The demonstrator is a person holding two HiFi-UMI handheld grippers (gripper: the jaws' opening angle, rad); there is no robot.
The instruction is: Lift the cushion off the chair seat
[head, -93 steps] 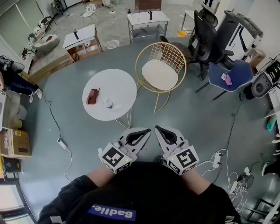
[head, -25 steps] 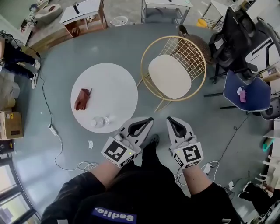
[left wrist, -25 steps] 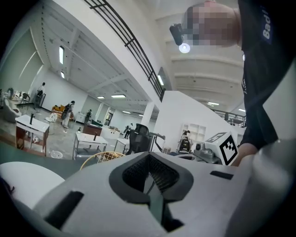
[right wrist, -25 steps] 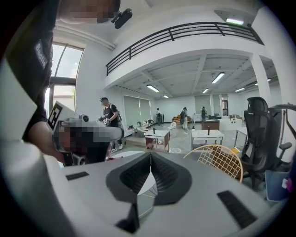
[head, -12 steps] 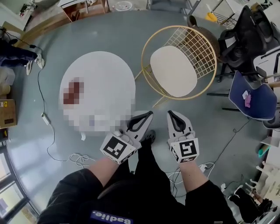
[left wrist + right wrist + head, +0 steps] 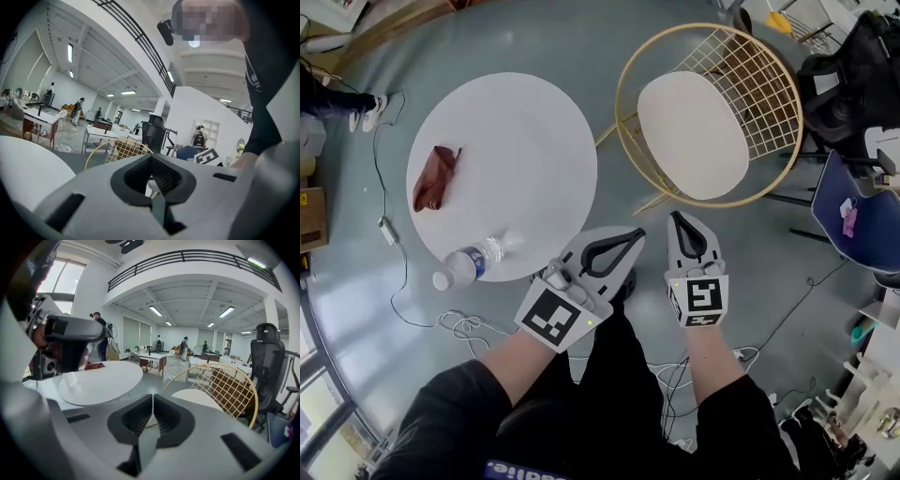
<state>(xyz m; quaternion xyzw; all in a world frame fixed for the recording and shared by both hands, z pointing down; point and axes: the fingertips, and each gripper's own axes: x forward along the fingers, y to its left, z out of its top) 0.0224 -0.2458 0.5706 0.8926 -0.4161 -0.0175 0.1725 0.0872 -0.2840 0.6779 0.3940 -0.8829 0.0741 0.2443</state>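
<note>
Open floor (image 6: 759, 246) fronts the chair (image 6: 757, 89), table (image 6: 534, 141) beside.

A cream cushion (image 6: 694, 136) lies on the gold wire chair (image 6: 761, 80) beside a white round table (image 6: 520, 141).

You stand on a grey floor (image 6: 534, 37) beside a round white table (image 6: 525, 141); cables (image 6: 464, 326) trail near you, strip lights (image 6: 157, 311) glow overhead.

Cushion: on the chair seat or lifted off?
On: the cushion lies flat on the seat, inside the chair's gold wire frame.
</note>
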